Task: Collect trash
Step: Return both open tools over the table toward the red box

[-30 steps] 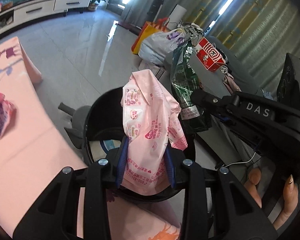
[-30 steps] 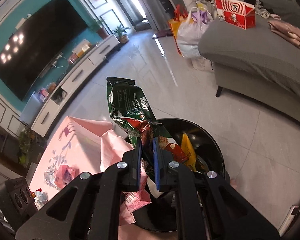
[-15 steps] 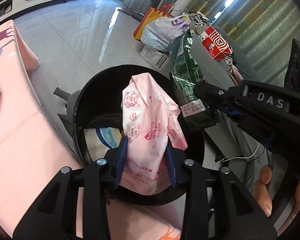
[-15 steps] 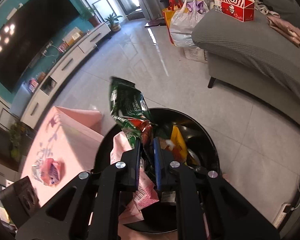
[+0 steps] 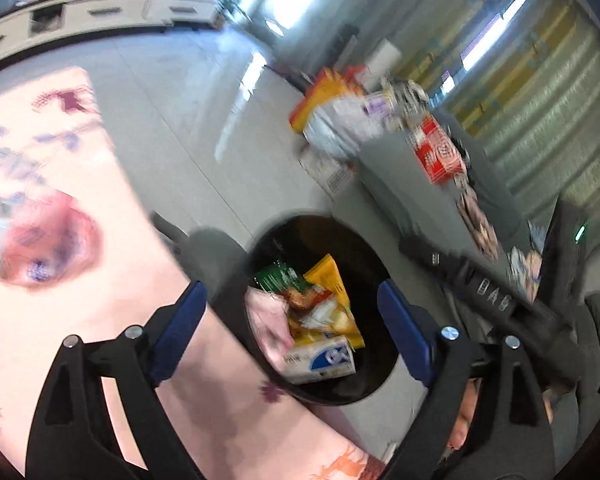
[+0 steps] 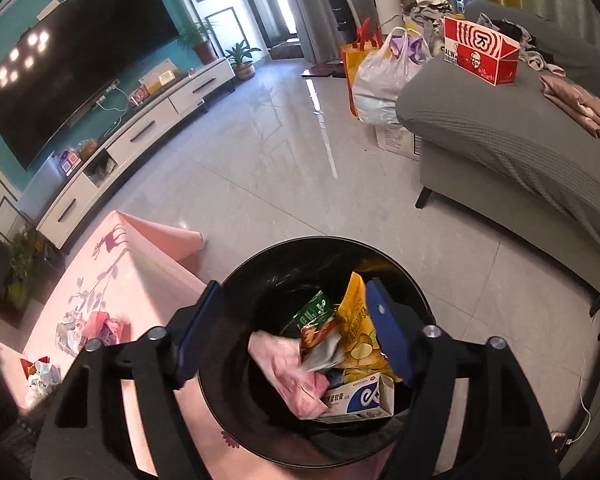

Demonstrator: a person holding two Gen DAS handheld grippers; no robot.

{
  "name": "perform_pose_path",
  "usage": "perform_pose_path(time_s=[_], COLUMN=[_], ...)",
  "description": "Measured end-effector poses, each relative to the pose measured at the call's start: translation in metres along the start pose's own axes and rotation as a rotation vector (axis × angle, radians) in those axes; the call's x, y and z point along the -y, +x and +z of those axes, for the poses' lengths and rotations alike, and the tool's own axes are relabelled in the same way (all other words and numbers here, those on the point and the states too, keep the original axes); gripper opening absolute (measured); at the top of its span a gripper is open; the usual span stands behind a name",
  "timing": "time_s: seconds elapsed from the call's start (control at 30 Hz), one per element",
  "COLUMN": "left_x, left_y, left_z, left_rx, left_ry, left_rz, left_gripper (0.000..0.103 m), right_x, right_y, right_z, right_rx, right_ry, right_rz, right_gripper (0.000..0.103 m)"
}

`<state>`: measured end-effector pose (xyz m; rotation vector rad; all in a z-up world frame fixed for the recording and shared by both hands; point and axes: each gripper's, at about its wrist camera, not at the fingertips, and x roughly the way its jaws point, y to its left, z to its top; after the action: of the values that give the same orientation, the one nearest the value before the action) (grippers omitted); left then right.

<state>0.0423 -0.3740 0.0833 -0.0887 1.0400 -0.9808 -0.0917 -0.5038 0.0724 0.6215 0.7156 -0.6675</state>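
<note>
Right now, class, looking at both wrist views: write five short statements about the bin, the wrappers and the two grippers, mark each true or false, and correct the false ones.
1. The pink wrapper lies inside the black bin. True.
2. The right gripper is clamped on the green wrapper. False: its jaws are opening with nothing between them; the green wrapper lies in the bin.
3. The left gripper holds nothing. True: its jaws are opening and empty.
4. The table with the pink cloth has no trash on it. False: crumpled wrappers lie there.
5. The red and white box sits on the floor. False: it rests on the grey sofa.
</note>
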Motion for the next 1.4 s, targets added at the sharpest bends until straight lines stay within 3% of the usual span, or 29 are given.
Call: perform_pose_path(time_s=[0.17, 0.33, 0.4, 0.47, 0.6, 0.67, 0.73, 0.8, 0.87, 0.97, 1.1, 1.27, 1.4], left_x=[-0.035, -0.069, -0.083, -0.095, -0.134, -0.156, -0.179, -0.195, -0.214, -0.245, -0.296, -0.342, -0.369], left_y=[-0.066, -0.147, -0.176, -0.202, -0.254, -0.275, -0.297, -0.326, -0.35, -0.361, -0.362, -0.338, -0.318], left_z=[0.003, -0.006, -0.008, -0.013, -0.033, -0.045, -0.046, -0.06, -0.074, -0.086, -0.101, -0.115, -0.121], left_rx=[0.147, 0.356, 0.403, 0.449, 0.534, 0.576, 0.571, 0.674, 0.734, 0.709, 0.613, 0.507, 0.434], left_ry=[-0.097, -0.184, -0.202, -0.205, -0.273, -0.323, -0.383, -0.434, -0.484, -0.536, -0.591, -0.716, -0.782], left_rz=[0.101, 0.259, 0.324, 0.373, 0.545, 0.556, 0.599, 0.629, 0.707, 0.771, 0.747, 0.724, 0.646], left_gripper=[0.097, 0.1, 0.1, 0.1, 0.1, 0.1, 0.1, 0.1, 0.1, 0.1, 0.1, 0.1, 0.099], right_x=[-0.011, -0.029, -0.039, -0.048, -0.065, -0.075, -0.086, -0.096, -0.106, -0.127, -0.174, -0.274, -0.369], right_y=[-0.007, -0.008, -0.007, -0.007, -0.004, -0.001, 0.002, 0.003, 0.003, 0.001, -0.003, -0.006, -0.013], right_z=[0.002, 0.001, -0.001, -0.004, -0.011, -0.015, -0.021, -0.026, -0.032, -0.043, -0.062, -0.093, -0.126], right_rx=[0.032, 0.048, 0.05, 0.057, 0.058, 0.054, 0.059, 0.064, 0.059, 0.02, -0.031, -0.116, -0.234], right_ry=[-0.026, -0.072, -0.098, -0.125, -0.168, -0.201, -0.237, -0.263, -0.279, -0.297, -0.351, -0.508, -0.609], right_rz=[0.028, 0.067, 0.071, 0.069, 0.064, 0.059, 0.05, 0.051, 0.089, 0.247, 0.395, 0.484, 0.654], right_gripper=[0.083, 0.084, 0.095, 0.095, 0.095, 0.095, 0.095, 0.095, 0.095, 0.095, 0.095, 0.095, 0.095])
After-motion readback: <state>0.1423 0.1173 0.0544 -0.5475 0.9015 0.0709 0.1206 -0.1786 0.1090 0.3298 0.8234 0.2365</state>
